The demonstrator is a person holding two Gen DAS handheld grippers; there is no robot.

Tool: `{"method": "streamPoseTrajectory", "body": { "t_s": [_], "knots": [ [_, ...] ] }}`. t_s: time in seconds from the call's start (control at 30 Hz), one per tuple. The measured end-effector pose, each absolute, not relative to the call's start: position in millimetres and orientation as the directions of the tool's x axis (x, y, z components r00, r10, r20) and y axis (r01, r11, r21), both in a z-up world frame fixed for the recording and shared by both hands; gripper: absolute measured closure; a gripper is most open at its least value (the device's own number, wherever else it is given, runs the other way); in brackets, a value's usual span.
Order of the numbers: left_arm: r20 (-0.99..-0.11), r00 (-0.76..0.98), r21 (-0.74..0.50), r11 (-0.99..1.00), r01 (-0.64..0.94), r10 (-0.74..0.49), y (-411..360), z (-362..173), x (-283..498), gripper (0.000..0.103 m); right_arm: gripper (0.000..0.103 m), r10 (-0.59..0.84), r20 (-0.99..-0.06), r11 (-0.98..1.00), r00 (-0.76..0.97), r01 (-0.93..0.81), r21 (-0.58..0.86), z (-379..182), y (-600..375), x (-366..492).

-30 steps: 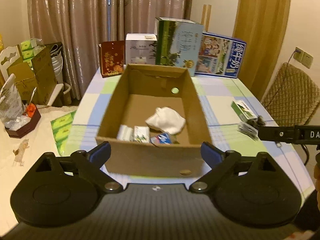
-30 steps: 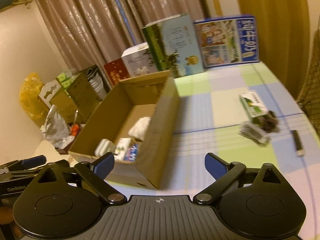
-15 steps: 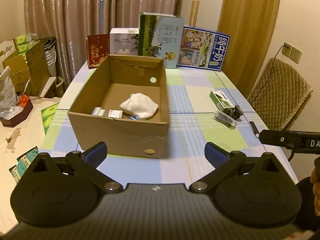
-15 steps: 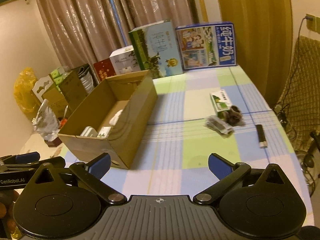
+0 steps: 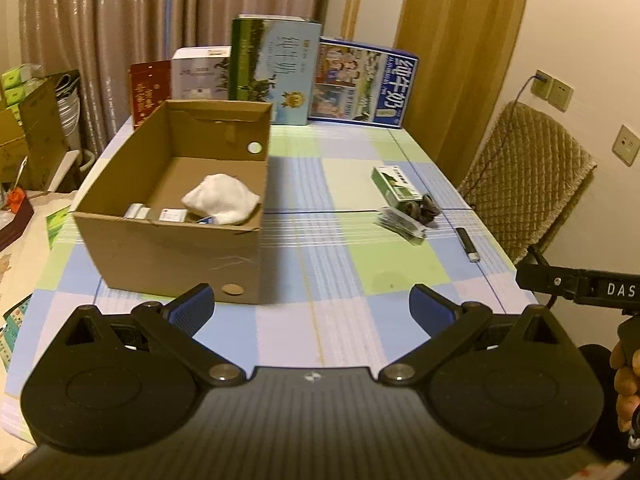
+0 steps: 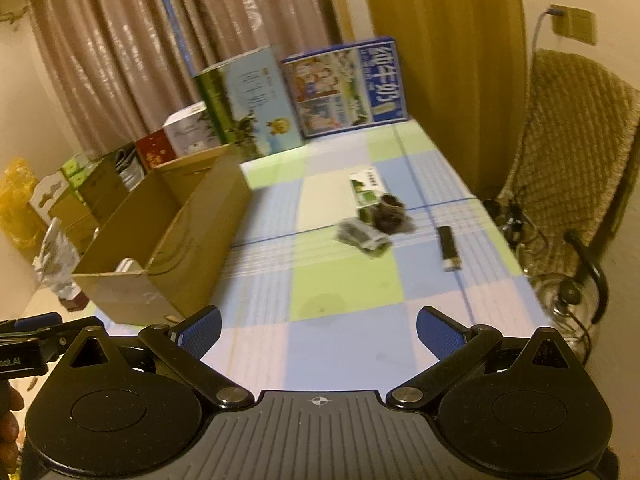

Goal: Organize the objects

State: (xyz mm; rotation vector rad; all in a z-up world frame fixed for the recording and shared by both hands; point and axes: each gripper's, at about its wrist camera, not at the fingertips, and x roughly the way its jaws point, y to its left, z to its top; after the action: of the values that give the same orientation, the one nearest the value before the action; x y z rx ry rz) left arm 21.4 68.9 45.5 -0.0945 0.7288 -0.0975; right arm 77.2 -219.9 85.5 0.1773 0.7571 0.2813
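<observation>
Currently both the left gripper and right gripper are hovering spread wide and empty, facing loose items near the green carton, presumably awaiting boxing in the cardboard box.

Warm, dim light fills a room with cream walls. Shiny brownish curtains hang behind the worktop, which wears a checked blue, green and white cloth. A mustard drape hangs in the right corner, beside a quilted tan chair and wall sockets.
</observation>
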Motion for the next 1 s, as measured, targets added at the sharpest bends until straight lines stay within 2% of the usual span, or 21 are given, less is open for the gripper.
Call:
{"method": "streamPoseTrajectory", "body": {
  "t_s": [1.0],
  "knots": [
    [-0.693,0.700,-0.116,0.986,0.123,-0.169,28,30,34,0.001,0.002,0.252,-0.695,0.963,0.673,-0.107,0.245,68,-254,84]
  ]
}}
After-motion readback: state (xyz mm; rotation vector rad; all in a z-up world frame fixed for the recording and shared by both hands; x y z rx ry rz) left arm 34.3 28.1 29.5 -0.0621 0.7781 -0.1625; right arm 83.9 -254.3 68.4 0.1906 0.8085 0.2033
